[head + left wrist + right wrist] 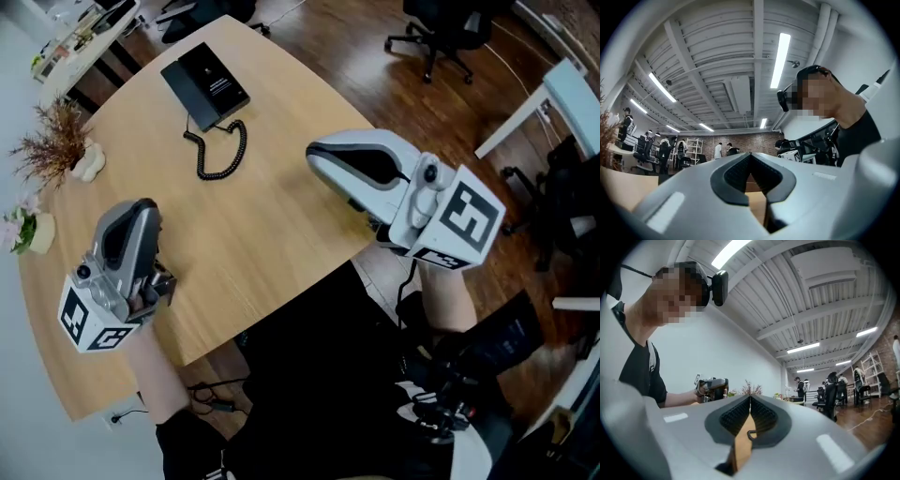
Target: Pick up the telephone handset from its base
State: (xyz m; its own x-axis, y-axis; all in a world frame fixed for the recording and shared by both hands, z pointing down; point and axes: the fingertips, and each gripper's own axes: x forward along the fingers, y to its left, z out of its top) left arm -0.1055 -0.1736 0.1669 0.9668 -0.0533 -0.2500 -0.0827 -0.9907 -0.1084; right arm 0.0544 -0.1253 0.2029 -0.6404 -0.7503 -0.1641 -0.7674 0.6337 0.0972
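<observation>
1. A wide bare stretch of table (281, 234) is lying open between the left gripper (141, 206), the right gripper (316, 155) and the telephone (206, 82) at twelve o'clock.
2. The coiled cord (223, 150) is trailing at the telephone's six o'clock, crossing the straight approach.
3. A dried plant (54, 141) and flowers (23, 230) are crowding the table's nine o'clock edge.
4. The telephone's three o'clock side is offering open tabletop.

No print is legible (the telephone (206, 82) bears only a tiny white blur).
</observation>
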